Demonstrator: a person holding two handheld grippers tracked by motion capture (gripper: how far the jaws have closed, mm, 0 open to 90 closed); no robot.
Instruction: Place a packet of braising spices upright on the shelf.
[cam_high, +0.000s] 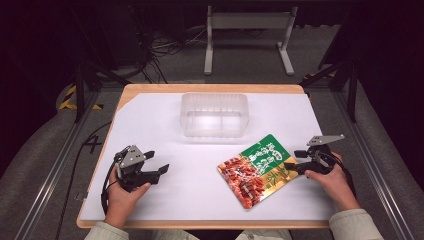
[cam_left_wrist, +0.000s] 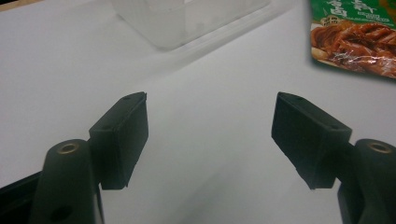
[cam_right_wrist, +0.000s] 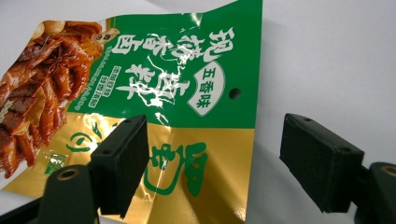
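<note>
Flat snack pouch, both grippers wide open, nothing held

Our right gripper (cam_right_wrist: 212, 163) straddles the pouch (cam_high: 257, 169) edge on the tabletop (cam_high: 150, 120); left gripper (cam_high: 156, 162) idles. Looks light, floppy, slick foil, so we'd pinch that gold end seam. Clear tub (cam_high: 215, 115) sits beyond.

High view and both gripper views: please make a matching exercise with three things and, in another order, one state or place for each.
Things:
1. left gripper
2. snack packet
3. clear plastic container

States:
A. stands empty at the far middle of the table
B. lies flat, its edge between the open jaws of the right gripper
C. open over bare white surface

Pairs: 1-C, 2-B, 3-A
</note>
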